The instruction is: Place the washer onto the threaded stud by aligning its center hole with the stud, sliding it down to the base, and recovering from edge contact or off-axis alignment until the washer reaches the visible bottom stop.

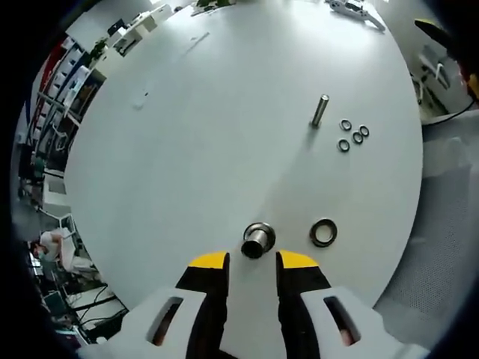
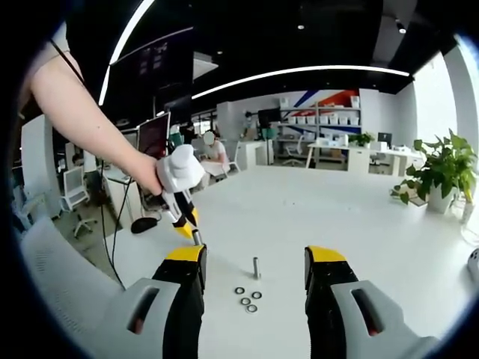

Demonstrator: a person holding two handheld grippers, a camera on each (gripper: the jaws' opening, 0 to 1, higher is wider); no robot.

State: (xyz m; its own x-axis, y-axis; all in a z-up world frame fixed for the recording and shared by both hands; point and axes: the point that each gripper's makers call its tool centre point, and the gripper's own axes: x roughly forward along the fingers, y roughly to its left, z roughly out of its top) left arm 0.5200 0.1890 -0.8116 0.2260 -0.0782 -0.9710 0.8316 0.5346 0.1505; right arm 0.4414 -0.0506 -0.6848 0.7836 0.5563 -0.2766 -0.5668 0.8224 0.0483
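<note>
left gripper (image 1: 252,262): jaws apart, nothing clamped, poised just short of a short metal cylinder (image 1: 257,240) standing upright on the white table (image 1: 187,149). large washer (image 1: 323,232): flat on the table just beside the cylinder, not touching it. stud (image 1: 320,110): upright, further across the table, well apart from the large washer. four small rings (image 1: 353,134): clustered flat beside the stud base, none on it.

right gripper (image 2: 254,258): jaws wide apart, empty, raised above the table. stud (image 2: 256,267): framed between the jaws, upright. small rings (image 2: 248,298): lying in front of the stud. left gripper (image 2: 185,217): seen here angled down at the table, held in a hand (image 2: 146,173). plant (image 2: 438,170): at the far table edge.
</note>
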